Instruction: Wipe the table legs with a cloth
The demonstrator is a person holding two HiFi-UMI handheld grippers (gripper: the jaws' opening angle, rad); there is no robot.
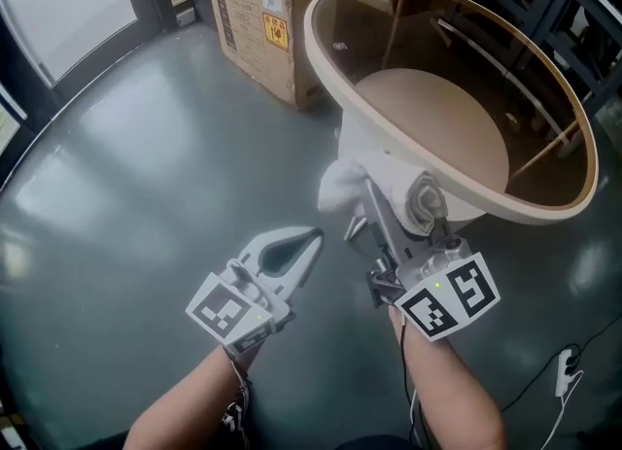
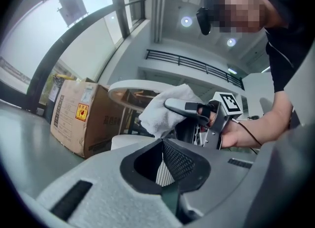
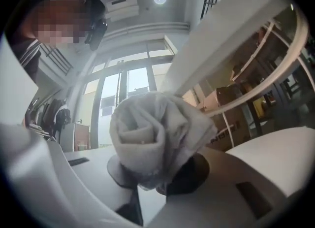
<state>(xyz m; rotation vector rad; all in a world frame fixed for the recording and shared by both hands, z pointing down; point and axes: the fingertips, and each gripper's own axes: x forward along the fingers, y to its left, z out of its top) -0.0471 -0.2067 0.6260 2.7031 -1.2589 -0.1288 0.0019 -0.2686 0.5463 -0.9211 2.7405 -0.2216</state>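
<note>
The right gripper (image 1: 369,203) clamps a white terry cloth (image 1: 342,186), bunched into a rolled wad between its jaws and held against the white table leg (image 1: 374,142) beneath the round glass top (image 1: 335,79). The left gripper (image 1: 311,237) hovers just beside it, jaws together and empty, above a grey floor (image 1: 146,166), a cardboard box (image 1: 255,13) behind.

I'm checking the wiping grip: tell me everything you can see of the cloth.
The cloth is white, soft and terry-like, bunched into a loose roll. The right gripper is shut on it, with folds bulging past the jaws. It is up by the table's white leg; whether they touch is unclear.
</note>
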